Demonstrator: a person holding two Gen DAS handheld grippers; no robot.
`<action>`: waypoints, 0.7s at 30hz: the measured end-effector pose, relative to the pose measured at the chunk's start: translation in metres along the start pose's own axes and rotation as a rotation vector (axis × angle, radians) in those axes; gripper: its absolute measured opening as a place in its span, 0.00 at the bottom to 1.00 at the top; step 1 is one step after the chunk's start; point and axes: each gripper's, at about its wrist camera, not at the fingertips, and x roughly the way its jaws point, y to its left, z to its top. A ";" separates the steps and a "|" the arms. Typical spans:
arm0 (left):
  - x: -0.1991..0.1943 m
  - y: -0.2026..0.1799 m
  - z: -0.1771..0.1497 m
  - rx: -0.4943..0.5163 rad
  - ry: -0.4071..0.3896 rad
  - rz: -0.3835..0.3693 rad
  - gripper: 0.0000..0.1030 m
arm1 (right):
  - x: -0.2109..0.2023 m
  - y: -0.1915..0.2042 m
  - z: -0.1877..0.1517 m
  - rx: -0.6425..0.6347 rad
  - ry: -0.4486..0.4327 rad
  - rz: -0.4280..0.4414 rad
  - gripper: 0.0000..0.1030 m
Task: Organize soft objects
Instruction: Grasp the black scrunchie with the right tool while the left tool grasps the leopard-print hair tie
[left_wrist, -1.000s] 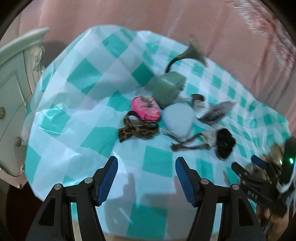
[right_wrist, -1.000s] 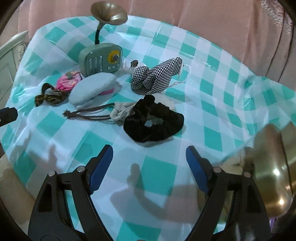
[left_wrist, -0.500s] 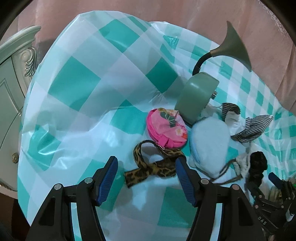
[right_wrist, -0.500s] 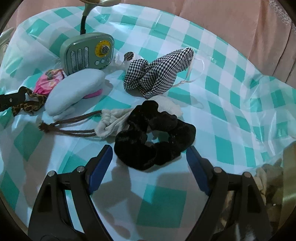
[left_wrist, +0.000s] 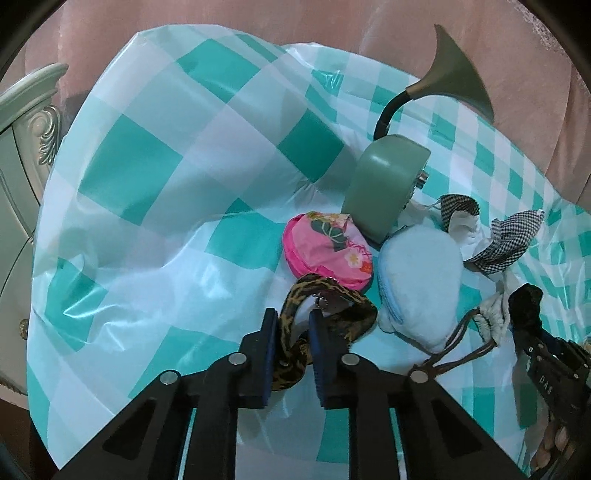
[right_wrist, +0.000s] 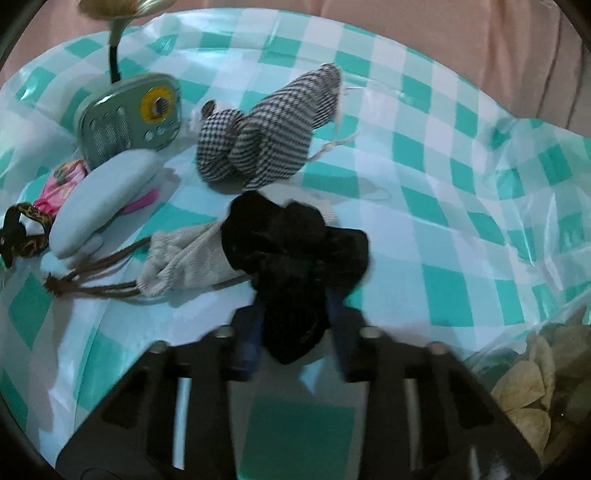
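A green horn radio (right_wrist: 129, 114) stands on the checked tablecloth (right_wrist: 424, 206).

left wrist: close, low, faces right | right wrist: close, faces left | shared: radio (left_wrist: 384, 192), pale pouch (right_wrist: 99, 206)

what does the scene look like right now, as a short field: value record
surface: teal checked tablecloth
left tool: closed on leopard-print hair tie
right tool: closed on black scrunchie
still lying loose: pink floral pouch, light blue pouch, beige drawstring bag, houndstooth cloth
non-soft item: green radio with horn
view quality: right wrist view blurred
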 end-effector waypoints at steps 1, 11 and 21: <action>-0.002 0.000 0.000 -0.002 -0.005 -0.005 0.15 | -0.001 -0.003 0.000 0.016 -0.006 0.013 0.23; -0.018 -0.002 -0.006 -0.020 -0.044 -0.053 0.06 | -0.030 -0.011 -0.001 0.088 -0.099 0.018 0.18; -0.028 0.000 -0.014 -0.033 -0.061 -0.108 0.05 | -0.055 -0.014 -0.014 0.093 -0.133 0.065 0.18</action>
